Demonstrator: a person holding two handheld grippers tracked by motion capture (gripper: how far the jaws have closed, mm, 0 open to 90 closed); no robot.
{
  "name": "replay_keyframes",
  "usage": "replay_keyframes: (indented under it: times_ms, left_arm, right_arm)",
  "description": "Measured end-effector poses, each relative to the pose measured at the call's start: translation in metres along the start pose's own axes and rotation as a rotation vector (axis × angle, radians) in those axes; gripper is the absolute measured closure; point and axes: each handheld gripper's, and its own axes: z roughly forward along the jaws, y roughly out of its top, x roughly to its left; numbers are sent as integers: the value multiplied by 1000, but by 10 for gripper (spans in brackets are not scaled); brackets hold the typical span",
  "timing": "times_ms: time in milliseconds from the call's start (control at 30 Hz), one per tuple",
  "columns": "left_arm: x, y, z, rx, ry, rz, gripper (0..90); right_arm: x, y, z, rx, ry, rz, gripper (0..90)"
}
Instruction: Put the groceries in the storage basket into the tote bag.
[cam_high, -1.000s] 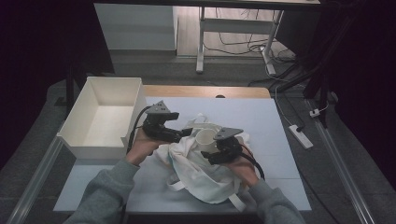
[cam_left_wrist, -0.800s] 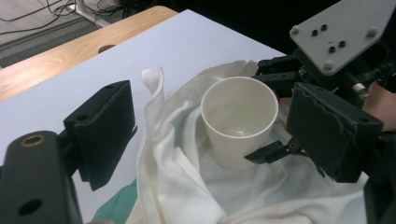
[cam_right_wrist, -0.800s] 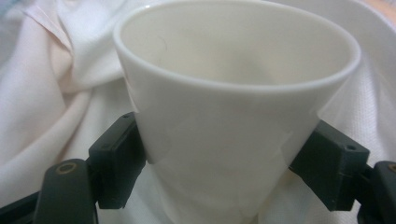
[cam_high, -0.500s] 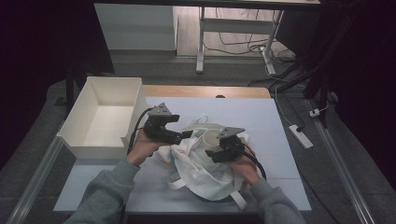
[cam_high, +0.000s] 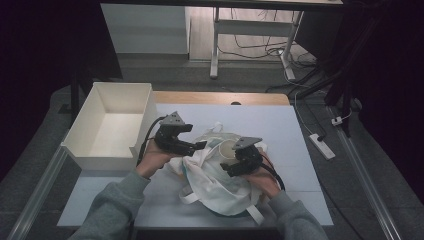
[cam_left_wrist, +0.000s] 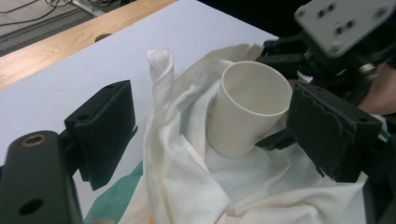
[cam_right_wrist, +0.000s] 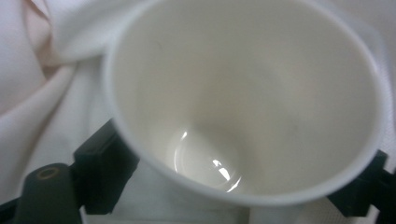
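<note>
A white cloth bag (cam_high: 215, 182) lies crumpled in the middle of the table. A white cup (cam_high: 227, 149) rests tilted in its mouth, open end towards me. My left gripper (cam_high: 199, 146) is at the bag's left edge. Its jaws stand wide apart, with a fold of the cloth (cam_left_wrist: 163, 121) rising between them and the cup (cam_left_wrist: 247, 107) just beyond. My right gripper (cam_high: 229, 165) reaches in from the right with the cup (cam_right_wrist: 243, 107) between its jaws, which have just been opening. The cup's rim hides the pads.
An empty white box (cam_high: 115, 125) stands at the table's left. Something green (cam_left_wrist: 112, 200) lies under the bag. A power strip (cam_high: 321, 146) sits on the floor beside the right edge. The wooden table edge (cam_high: 220, 97) runs along the back.
The cloth around the bag's mouth has settled lower and the cup shows more plainly. Both hands have hardly moved.
</note>
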Motion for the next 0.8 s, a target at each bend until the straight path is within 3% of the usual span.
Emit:
replay_keyframes:
  times_ms: [233, 567, 800]
  left_arm:
    - [-1, -4, -5, 17, 23, 13, 160]
    - [1, -17, -14, 54, 56, -11, 164]
    - [0, -22, -15, 68, 71, -14, 195]
  right_arm:
    - [4, 4, -24, -60, -45, -17, 69]
    - [-13, -3, -65, -177, -45, 46, 91]
    - [-24, -7, -80, -228, -55, 75, 149]
